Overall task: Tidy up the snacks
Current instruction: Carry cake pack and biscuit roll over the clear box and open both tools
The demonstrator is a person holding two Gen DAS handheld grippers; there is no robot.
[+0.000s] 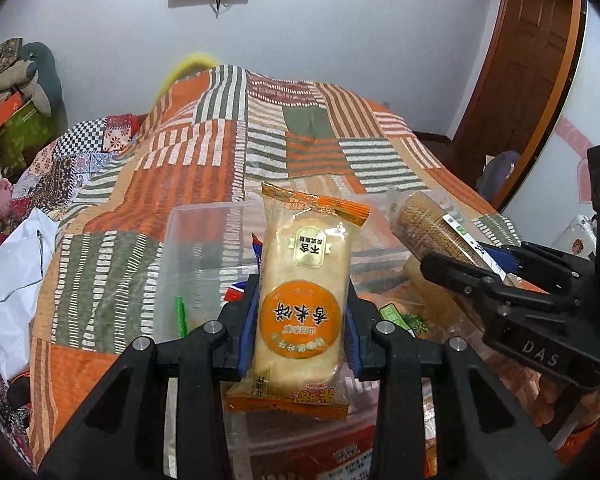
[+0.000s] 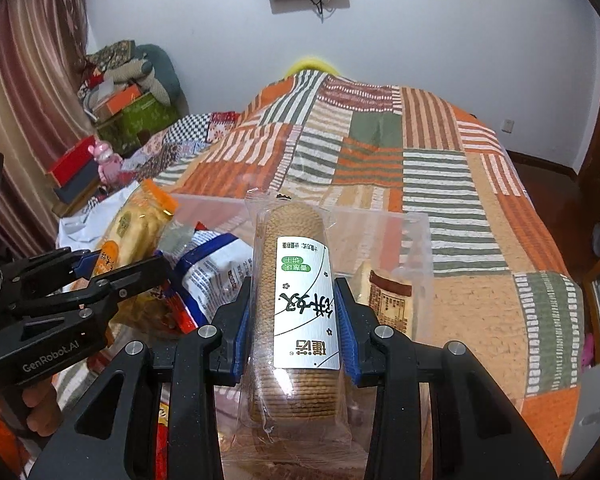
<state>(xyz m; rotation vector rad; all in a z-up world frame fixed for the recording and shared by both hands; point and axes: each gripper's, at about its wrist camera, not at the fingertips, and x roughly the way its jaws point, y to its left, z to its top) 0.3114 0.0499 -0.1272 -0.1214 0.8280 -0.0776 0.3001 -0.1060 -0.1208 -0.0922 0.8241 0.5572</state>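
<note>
My left gripper [image 1: 302, 316] is shut on an orange rice cracker pack [image 1: 302, 280], held upright above a clear plastic bin [image 1: 196, 236] on the bed. My right gripper [image 2: 296, 320] is shut on a clear sleeve of round brown biscuits [image 2: 296, 280] with a white label, held over the bin [image 2: 416, 248]. In the left wrist view the right gripper [image 1: 496, 276] holds the biscuit sleeve [image 1: 424, 224] at right. In the right wrist view the left gripper [image 2: 100, 276] holds the cracker pack [image 2: 136, 224] at left.
The bin holds a blue-white snack bag [image 2: 216, 268] and a brown-label pack [image 2: 388, 296]. A patchwork quilt [image 1: 204, 152] covers the bed. A white bag [image 1: 12, 264] lies at left. Boxes and cushions [image 2: 128, 92] pile by the curtain. A wooden door [image 1: 528, 72] stands right.
</note>
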